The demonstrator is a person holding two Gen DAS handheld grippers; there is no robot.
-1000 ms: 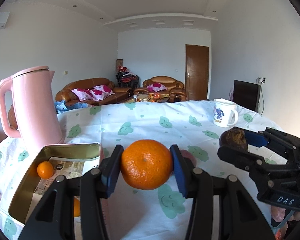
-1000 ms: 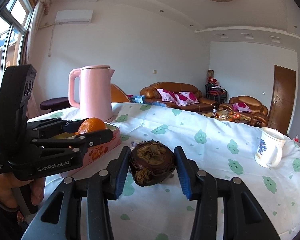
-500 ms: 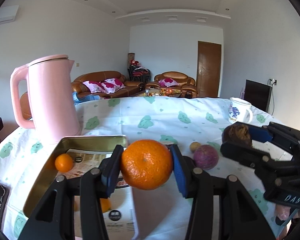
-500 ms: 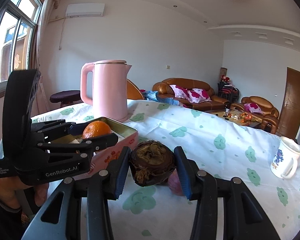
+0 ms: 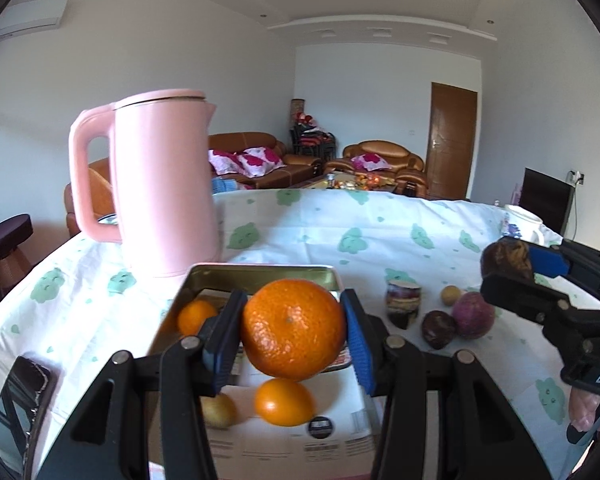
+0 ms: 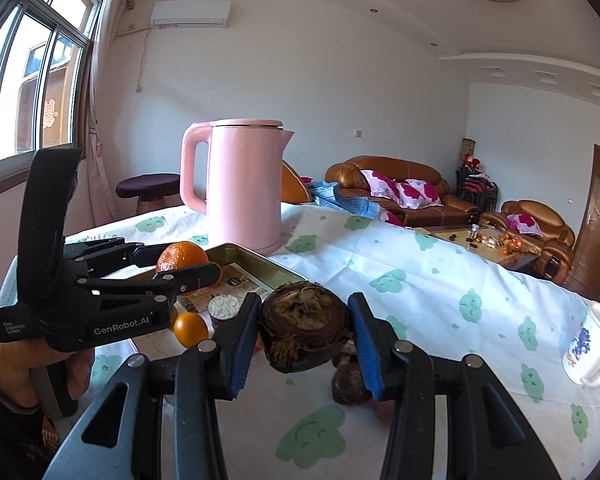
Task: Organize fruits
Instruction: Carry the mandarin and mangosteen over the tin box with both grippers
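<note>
Left gripper (image 5: 294, 336) clamped on orange (image 5: 294, 329), above tin tray (image 5: 260, 272). Right gripper (image 6: 304, 330) clamped on brown husked fruit (image 6: 304, 328) over tabletop (image 6: 440, 280). Best lowered orange into bare tray spot, clear of small oranges (image 5: 284, 402), before letting go.

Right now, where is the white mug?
The white mug stands on the tablecloth at the far right edge of the right wrist view, well apart from the pink kettle and the tin tray.

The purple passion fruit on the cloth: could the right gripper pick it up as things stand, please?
Probably not yet: the right gripper is already shut on a dark brown fruit, so the purple passion fruit must wait, though nothing covers it.
</note>
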